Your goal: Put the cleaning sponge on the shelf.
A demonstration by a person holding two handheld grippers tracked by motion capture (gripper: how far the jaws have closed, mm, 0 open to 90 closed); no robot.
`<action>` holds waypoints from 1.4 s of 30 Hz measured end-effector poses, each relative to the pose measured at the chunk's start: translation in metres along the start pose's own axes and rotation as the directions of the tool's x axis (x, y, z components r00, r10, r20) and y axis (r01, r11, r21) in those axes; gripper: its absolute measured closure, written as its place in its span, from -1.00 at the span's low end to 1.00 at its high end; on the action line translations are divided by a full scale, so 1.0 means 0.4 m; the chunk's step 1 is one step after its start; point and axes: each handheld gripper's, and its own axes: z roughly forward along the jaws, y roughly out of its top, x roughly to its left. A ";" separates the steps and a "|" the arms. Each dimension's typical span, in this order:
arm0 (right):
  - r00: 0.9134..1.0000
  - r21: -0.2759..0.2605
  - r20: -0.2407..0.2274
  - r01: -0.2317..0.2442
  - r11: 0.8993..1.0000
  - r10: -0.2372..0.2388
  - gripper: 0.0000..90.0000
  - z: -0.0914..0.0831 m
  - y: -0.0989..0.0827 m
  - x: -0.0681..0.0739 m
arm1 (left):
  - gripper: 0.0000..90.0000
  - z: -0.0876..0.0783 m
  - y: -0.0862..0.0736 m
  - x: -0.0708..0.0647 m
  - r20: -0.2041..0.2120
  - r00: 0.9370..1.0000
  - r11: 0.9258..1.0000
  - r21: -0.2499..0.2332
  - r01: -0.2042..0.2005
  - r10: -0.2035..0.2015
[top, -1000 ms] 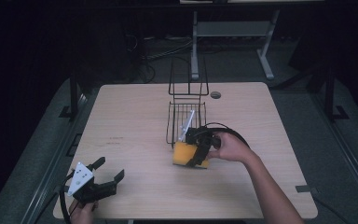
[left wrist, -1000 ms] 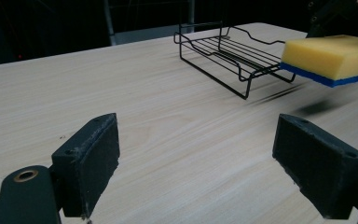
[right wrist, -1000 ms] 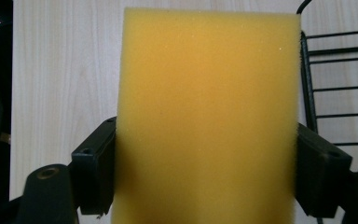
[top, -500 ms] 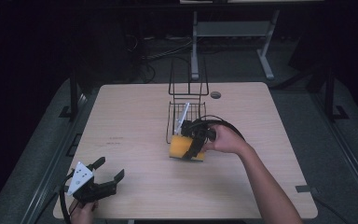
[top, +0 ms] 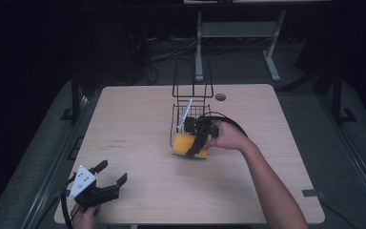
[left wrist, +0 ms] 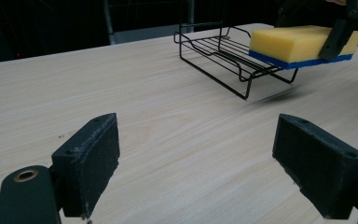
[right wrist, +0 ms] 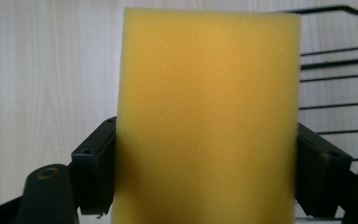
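Overhead, the wooden bench (top: 138, 119) carries a black wire rack (top: 190, 112) near its far middle, made of 1 upright back section and 1 low shelf of parallel wires.

Right tool (top: 196, 143): held in the person's right hand (top: 228, 137), reaching in from the right at the rack's near edge. Its 2 jaws are pinched on a sponge (top: 189, 145), 1 pad pressed against each long side, as the right gripper view shows (right wrist: 205, 126).

Sponge: rectangular block, yellow foam on top with a thin blue layer underneath (left wrist: 303, 46). In the left gripper view it sits roughly level, clear of the bench surface, with a soft shadow on the wood below it; its far end overlaps the front wires of the rack shelf. Whether it touches those wires cannot be told. Yellow face is plain and fine-pored.

Left tool (top: 108, 177): at the near left corner of the bench, well apart from the rack and sponge. Jaws spread wide, nothing between them; bare wood shows in the gap (left wrist: 196, 154). A grey 3-cornered plate (top: 82, 180) sits on top of it.
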 end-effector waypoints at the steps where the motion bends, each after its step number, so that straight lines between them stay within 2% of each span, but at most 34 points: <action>1: 1.000 0.008 0.006 -0.004 1.000 0.004 -0.52 0.000 0.000 -0.003 | -0.69 0.000 0.000 0.000 0.000 1.000 1.000 0.000 0.000 0.000; 5: 1.000 0.004 0.003 -0.007 1.000 0.007 -0.52 -0.005 0.001 -0.017 | -0.69 0.000 0.000 -0.001 -0.002 1.000 1.000 0.000 -0.002 0.002; 7: 1.000 -0.009 -0.012 -0.019 1.000 0.019 -0.52 -0.009 0.002 -0.039 | -0.69 0.001 0.000 -0.002 0.000 1.000 1.000 0.002 -0.006 0.006; 11: 0.999 0.021 -0.003 -0.038 0.999 0.038 -0.52 -0.009 0.005 -0.060 | -0.69 0.001 0.000 -0.002 -0.001 1.000 1.000 0.002 -0.004 0.004; 14: 0.998 -0.009 -0.015 -0.054 0.999 0.054 -0.52 -0.013 0.003 -0.075 | -0.69 0.001 0.000 0.000 0.003 1.000 1.000 0.003 0.002 -0.002; 17: 0.997 0.013 -0.015 -0.072 0.997 0.073 -0.52 -0.007 -0.004 -0.091 | -0.69 0.002 0.000 -0.001 0.006 1.000 1.000 0.007 -0.005 0.005; 21: 0.996 0.013 -0.022 -0.082 0.997 0.082 -0.52 0.002 -0.010 -0.105 | -0.69 0.002 0.000 -0.003 0.001 1.000 1.000 0.006 -0.010 0.010; 29: 0.998 0.035 -0.010 -0.063 0.997 0.064 -0.52 0.007 0.014 -0.117 | -0.69 0.002 0.000 -0.001 0.003 1.000 1.000 0.006 -0.005 0.005; 31: 0.998 0.018 -0.019 -0.063 0.998 0.063 -0.52 0.004 0.017 -0.126 | -0.69 0.002 0.000 -0.001 0.003 1.000 1.000 0.003 -0.003 0.003; 34: 0.998 0.057 -0.008 -0.061 0.997 0.062 -0.52 0.005 0.028 -0.136 | -0.69 0.003 -0.001 -0.001 0.013 1.000 1.000 0.002 0.007 -0.007; 37: 0.998 0.025 -0.017 -0.064 0.998 0.064 -0.52 -0.004 0.037 -0.147 | -0.69 0.003 -0.001 -0.002 0.015 1.000 1.000 0.006 0.003 -0.003; 40: 0.998 0.059 0.015 -0.059 0.997 0.058 -0.52 -0.008 0.044 -0.160 | -0.69 0.003 -0.001 -0.003 0.016 1.000 1.000 0.005 0.002 -0.002; 42: 0.998 0.034 0.016 -0.057 0.998 0.056 -0.52 -0.013 0.045 -0.166 | -0.69 0.003 -0.001 -0.002 0.017 1.000 1.000 0.002 0.008 -0.008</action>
